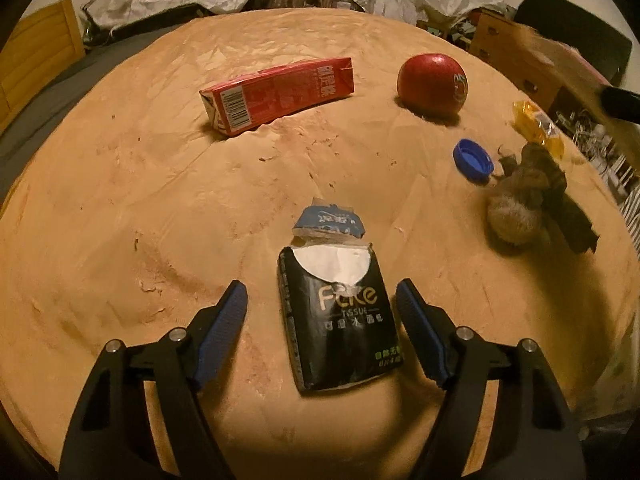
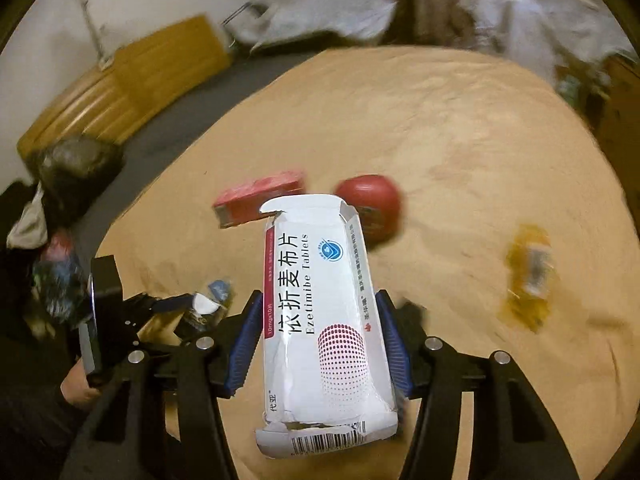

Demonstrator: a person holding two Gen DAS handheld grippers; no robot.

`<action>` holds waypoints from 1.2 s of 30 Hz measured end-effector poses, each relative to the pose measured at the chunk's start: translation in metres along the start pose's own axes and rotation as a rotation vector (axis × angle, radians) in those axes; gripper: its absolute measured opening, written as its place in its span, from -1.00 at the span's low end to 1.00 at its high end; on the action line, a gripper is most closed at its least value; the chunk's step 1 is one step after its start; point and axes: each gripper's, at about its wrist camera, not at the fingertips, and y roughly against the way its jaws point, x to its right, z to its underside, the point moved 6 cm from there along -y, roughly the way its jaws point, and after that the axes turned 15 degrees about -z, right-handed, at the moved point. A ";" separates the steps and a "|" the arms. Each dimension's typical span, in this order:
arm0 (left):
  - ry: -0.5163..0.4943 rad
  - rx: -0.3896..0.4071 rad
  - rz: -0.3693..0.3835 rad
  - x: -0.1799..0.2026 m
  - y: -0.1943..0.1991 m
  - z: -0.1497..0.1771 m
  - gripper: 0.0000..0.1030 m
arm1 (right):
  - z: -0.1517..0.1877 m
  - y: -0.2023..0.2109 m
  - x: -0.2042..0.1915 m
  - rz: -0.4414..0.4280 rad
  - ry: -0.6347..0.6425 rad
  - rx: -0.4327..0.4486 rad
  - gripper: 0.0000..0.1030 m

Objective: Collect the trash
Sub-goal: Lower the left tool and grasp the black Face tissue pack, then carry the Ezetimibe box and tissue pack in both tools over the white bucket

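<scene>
Now my left claw point(image 1: 322, 300) is spread astride the tissue pack point(image 1: 338, 320) on the desk point(image 1: 120, 220), long axis along my fingers, while my right claw point(image 2: 318, 312) pinches the tablet box point(image 2: 320, 320).

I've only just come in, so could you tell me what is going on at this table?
A person with a gripper in each hand is collecting trash from a table. The right gripper is clamped on a white tablet box and holds it above the table. The left gripper is open around a black tissue pack, not yet gripping. A red carton, apple and blue cap lie on the table.
</scene>
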 end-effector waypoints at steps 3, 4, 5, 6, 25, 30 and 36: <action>-0.018 0.018 -0.029 0.004 -0.001 0.002 0.43 | 0.040 0.031 0.020 0.104 -0.043 0.042 0.12; -0.013 0.021 -0.027 0.003 -0.001 0.003 0.43 | 0.057 0.041 0.029 0.136 -0.072 0.060 0.12; -0.010 0.022 -0.024 0.002 -0.001 0.002 0.43 | 0.071 0.048 0.034 0.163 -0.090 0.073 0.13; -0.009 0.023 -0.024 0.002 -0.001 0.001 0.43 | 0.087 0.055 0.040 0.192 -0.110 0.080 0.13; 0.040 0.010 -0.093 0.002 -0.001 0.003 0.39 | 0.161 0.010 0.063 0.276 -0.041 -0.280 0.19; 0.064 0.034 -0.115 -0.003 0.002 0.004 -0.10 | 0.165 0.014 0.058 0.299 -0.029 -0.250 0.05; 0.074 0.064 -0.101 -0.005 0.016 0.006 -0.25 | 0.170 0.024 0.046 0.323 -0.036 -0.129 -0.04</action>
